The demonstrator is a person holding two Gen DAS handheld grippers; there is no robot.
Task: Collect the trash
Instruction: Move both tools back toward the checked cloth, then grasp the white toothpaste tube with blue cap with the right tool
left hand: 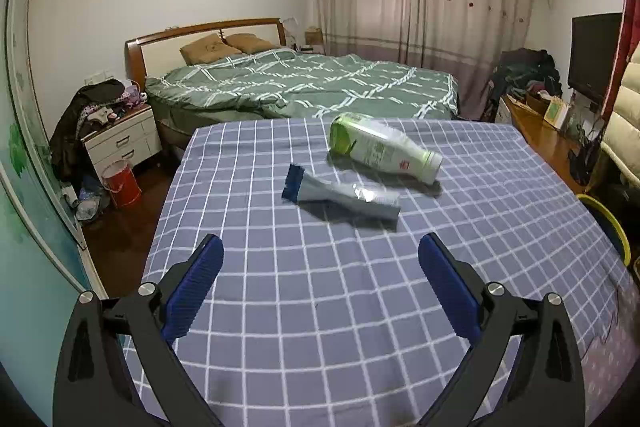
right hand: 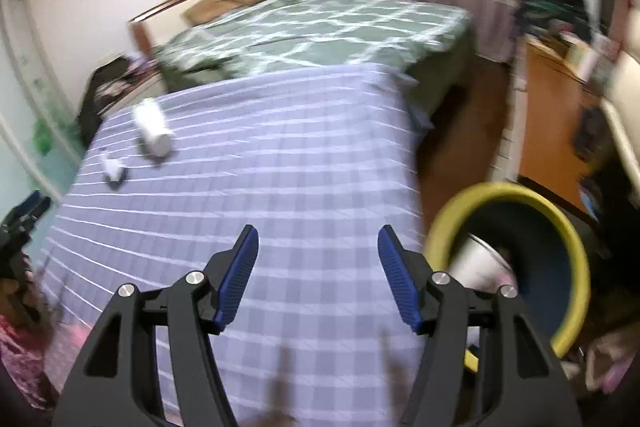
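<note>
Item: trash collection, partly done by appearance.

- Bin [right hand: 440, 227], yellow-rimmed, lower right of right wrist view: holds one pale, blurred object.
- Bottle [left hand: 380, 147], white-green, lying on its side at centre of the checked cloth [left hand: 320, 307]: uncollected.
- Tube [left hand: 340, 193], grey with blue end, just beside the bottle: uncollected.
- Left gripper [left hand: 320, 247]: spread, empty, short of the tube.
- Right gripper [right hand: 318, 239]: spread, empty.

Checked blue tablecloth [left hand: 320, 307] carries a bottle [left hand: 380, 147] and tube [left hand: 340, 193].
</note>
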